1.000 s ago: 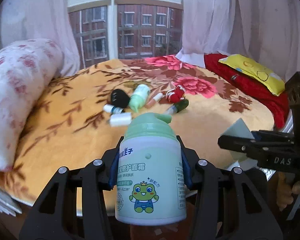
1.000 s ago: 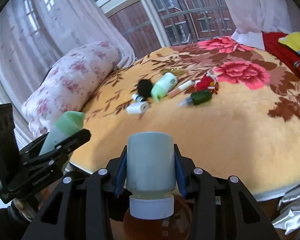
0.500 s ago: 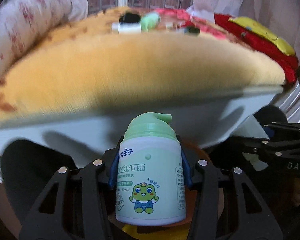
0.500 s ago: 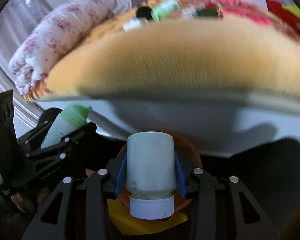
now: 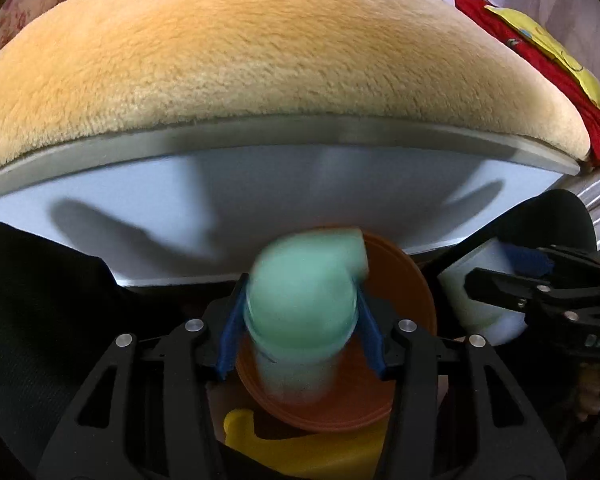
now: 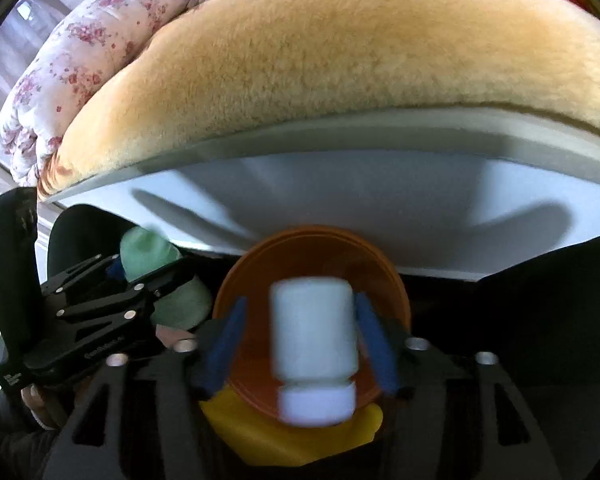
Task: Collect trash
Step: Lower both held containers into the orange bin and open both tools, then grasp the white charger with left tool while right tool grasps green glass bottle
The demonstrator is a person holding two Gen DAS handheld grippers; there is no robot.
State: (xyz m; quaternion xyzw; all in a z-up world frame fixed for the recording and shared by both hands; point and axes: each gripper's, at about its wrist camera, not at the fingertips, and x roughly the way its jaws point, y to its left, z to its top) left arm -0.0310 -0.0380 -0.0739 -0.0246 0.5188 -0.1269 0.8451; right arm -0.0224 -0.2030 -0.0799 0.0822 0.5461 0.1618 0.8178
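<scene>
Both bottles blurred over the orange bin (image 5: 412, 280), below the bed's edge.

Left view: left gripper (image 5: 300, 320) jaws spread off the green-capped bottle (image 5: 304, 304), frog label no longer readable; "DAS" lettering at right. Right view only: floral quilt (image 6: 80, 60) upper left, right gripper (image 6: 300, 336) jaws wide beside the white bottle (image 6: 312, 340), gripped 0.5 s ago.

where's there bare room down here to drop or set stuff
Free: the near strip of orange blanket above the bed edge, and the orange bin mouth under both grippers. Crowded: the bin's middle, where the green pump bottle and white bottle hang blurred, and the far blanket, where other items peek.
</scene>
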